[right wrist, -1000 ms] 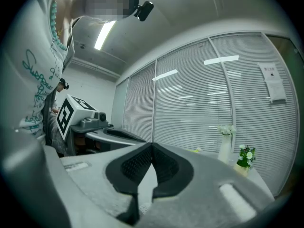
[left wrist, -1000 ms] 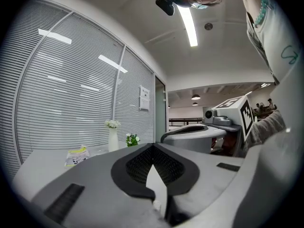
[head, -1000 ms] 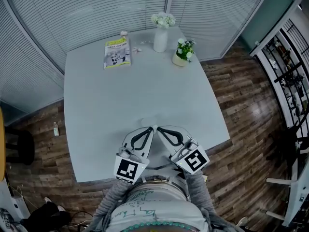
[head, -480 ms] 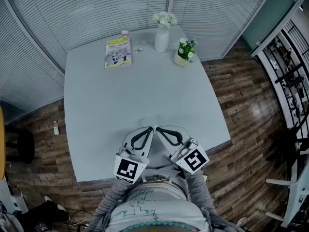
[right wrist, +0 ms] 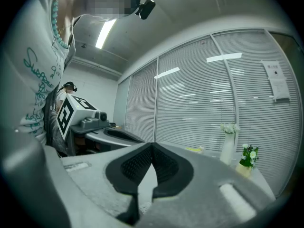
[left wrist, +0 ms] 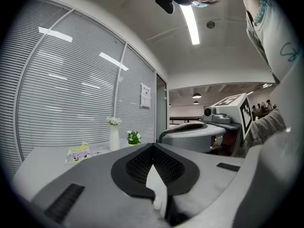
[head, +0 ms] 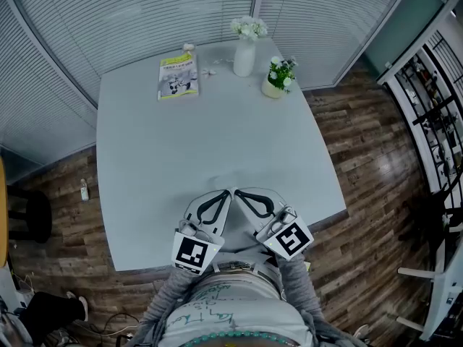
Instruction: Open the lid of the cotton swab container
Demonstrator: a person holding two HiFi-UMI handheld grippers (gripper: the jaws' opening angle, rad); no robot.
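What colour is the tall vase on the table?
White; the tall vase shows best in head view.

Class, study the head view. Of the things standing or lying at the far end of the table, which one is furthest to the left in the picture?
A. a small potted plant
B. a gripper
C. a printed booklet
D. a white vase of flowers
C: the booklet lies flat toward the far left corner, with the white vase and the small potted plant both to its right.
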